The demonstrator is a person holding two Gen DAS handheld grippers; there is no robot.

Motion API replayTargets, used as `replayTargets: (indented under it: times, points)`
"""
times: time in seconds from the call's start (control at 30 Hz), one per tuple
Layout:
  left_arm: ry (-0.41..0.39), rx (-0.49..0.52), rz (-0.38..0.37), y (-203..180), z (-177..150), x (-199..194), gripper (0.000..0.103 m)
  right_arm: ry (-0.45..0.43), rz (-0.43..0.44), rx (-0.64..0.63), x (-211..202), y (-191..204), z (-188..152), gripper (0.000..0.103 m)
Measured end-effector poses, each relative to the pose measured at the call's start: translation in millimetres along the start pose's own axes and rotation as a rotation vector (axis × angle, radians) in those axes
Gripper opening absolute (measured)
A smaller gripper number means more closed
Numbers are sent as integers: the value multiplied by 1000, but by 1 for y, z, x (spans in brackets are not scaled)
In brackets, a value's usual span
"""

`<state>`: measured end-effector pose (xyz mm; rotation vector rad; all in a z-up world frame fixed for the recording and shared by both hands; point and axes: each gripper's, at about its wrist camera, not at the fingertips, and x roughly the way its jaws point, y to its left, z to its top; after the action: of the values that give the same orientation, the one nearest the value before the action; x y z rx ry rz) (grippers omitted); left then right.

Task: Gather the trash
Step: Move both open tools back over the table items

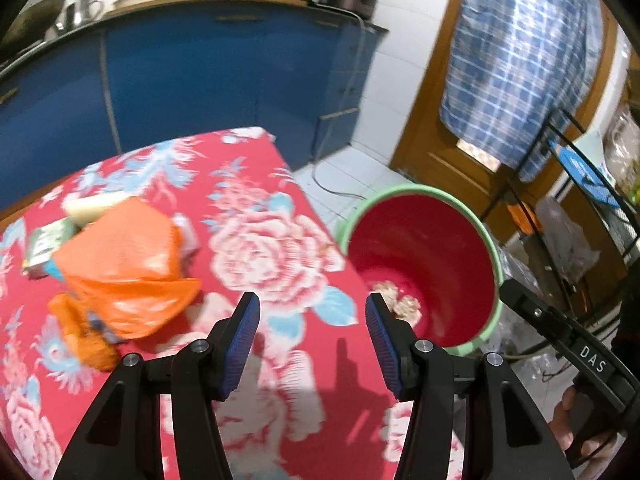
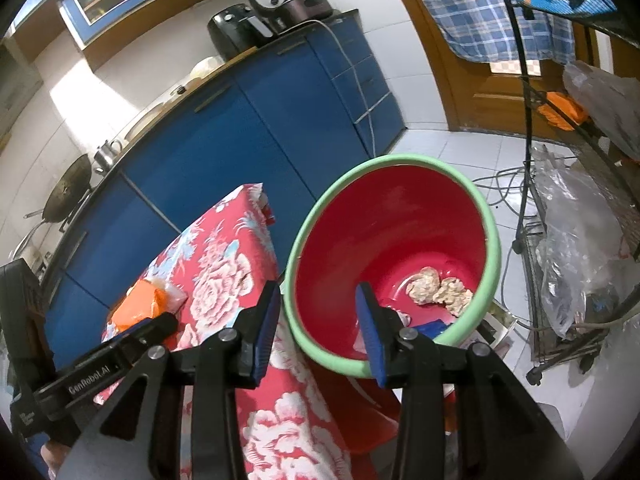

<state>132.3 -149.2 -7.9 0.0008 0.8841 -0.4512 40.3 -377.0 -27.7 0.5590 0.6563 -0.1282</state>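
Though both show bucket (image 1: 424, 264), only the right reveals wok (image 2: 66, 196).

Left gripper (image 1: 312, 344) fingers apart, orange bag (image 1: 124, 264) on floral table (image 1: 280, 248), red bucket (image 1: 420, 264) beside

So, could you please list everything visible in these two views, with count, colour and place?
Round plastic bin: one, red inside, green rim, on floor beside table.
Crumpled paper wads: at least two, beige, at the bin's bottom.
Crinkled plastic bag: one, orange, on table.
Floral tablecloth: one, red, covering table.
Kitchen cabinets: blue, behind table.
Checked cloth: one, blue, on wooden door.
Left gripper: jaws open, empty, above the tablecloth.
Right gripper: jaws open, empty, over the bin's near rim.
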Motion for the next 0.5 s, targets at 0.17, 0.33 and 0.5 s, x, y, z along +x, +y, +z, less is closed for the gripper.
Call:
replayTargets:
  times: [0.17,0.33,0.5]
  points:
    - [-24,-45,40,24,-2,-13,57,14,11,-27,1,14,-4,43]
    - [-40,-88,85,48,-7,-24,57,28,21,-51,2,28,-7,44]
    - [-46,-139,129,76,-15,-31,57,44,32,-73,6,41,-11,45]
